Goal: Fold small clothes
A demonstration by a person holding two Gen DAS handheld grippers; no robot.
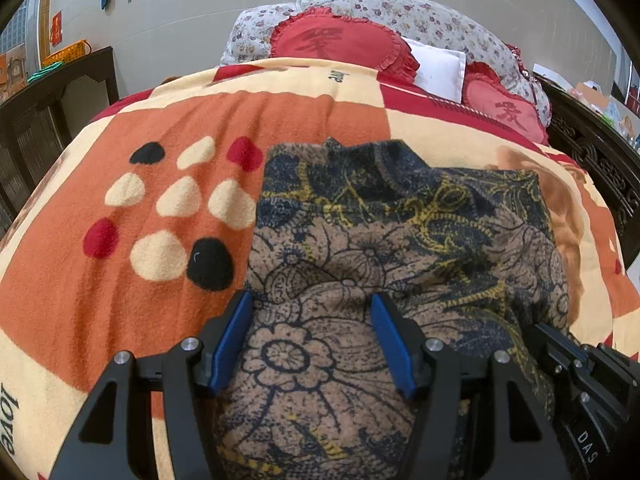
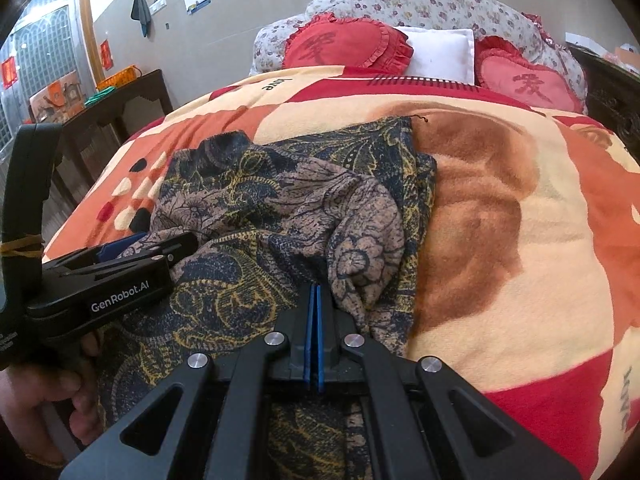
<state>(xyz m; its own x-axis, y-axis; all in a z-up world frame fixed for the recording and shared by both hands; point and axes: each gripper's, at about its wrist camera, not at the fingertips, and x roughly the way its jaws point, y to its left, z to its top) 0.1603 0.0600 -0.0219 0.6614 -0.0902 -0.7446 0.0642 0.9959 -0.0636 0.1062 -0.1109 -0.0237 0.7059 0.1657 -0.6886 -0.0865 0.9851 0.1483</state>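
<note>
A small floral garment [image 1: 360, 248], tan and navy with yellow lines, lies rumpled and partly folded on the patterned blanket [image 1: 160, 128]; it also shows in the right wrist view [image 2: 280, 208]. My left gripper [image 1: 312, 304] is open, its blue pads [image 1: 234, 336] apart over the garment's near left part, resting on the cloth. My right gripper [image 2: 314, 292] is shut, its blue pads pressed together on a bunched fold of the garment near its right edge. The left gripper also shows at the left of the right wrist view [image 2: 120, 256].
Red heart cushions [image 1: 336, 40], a white pillow [image 1: 440, 68] and a floral quilt [image 1: 420, 16] lie at the bed's head. A dark wooden side table [image 2: 120, 100] stands left of the bed. A carved dark bed frame [image 1: 600, 152] runs along the right.
</note>
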